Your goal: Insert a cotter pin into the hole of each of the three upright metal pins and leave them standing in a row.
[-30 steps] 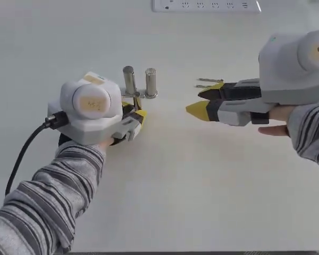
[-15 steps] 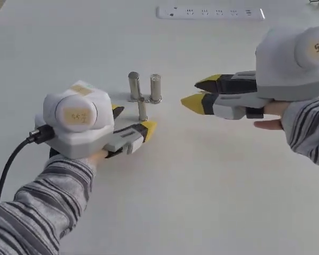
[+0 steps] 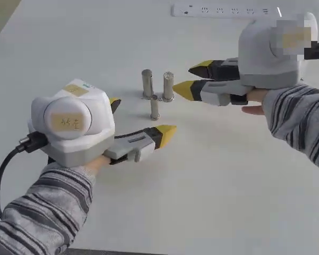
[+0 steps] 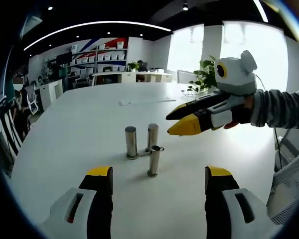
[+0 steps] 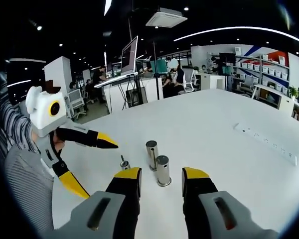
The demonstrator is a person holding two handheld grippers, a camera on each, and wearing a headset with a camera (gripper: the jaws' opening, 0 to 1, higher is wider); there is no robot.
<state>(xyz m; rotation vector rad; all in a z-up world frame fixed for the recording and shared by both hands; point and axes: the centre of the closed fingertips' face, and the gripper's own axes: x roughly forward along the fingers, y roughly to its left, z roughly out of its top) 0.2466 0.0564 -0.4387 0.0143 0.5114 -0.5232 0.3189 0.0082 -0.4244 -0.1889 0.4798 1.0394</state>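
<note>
Three upright metal pins stand on the white table. Two stand side by side, the back-left pin (image 3: 147, 83) (image 4: 131, 142) (image 5: 151, 155) and the back-right pin (image 3: 168, 86) (image 4: 152, 138) (image 5: 162, 170). The front pin (image 3: 154, 107) (image 4: 154, 161) (image 5: 124, 163) stands nearer me, with a small ring-ended cotter pin (image 4: 158, 148) at its top. My left gripper (image 3: 141, 118) (image 4: 158, 174) (image 5: 98, 170) is open, its jaws spread wide just short of the front pin. Right of the back pins my right gripper (image 3: 190, 78) (image 5: 162, 174) (image 4: 175, 123) is open and holds nothing.
A white power strip (image 3: 223, 10) (image 4: 139, 101) (image 5: 266, 142) lies along the far edge of the table (image 3: 212, 175). A black cable (image 3: 2, 175) trails from the left gripper. Desks and chairs stand beyond the table.
My left gripper has opened wider and drawn back from the front pin, leaving it standing. The right gripper has come closer to the two back pins. The head camera has shifted.
</note>
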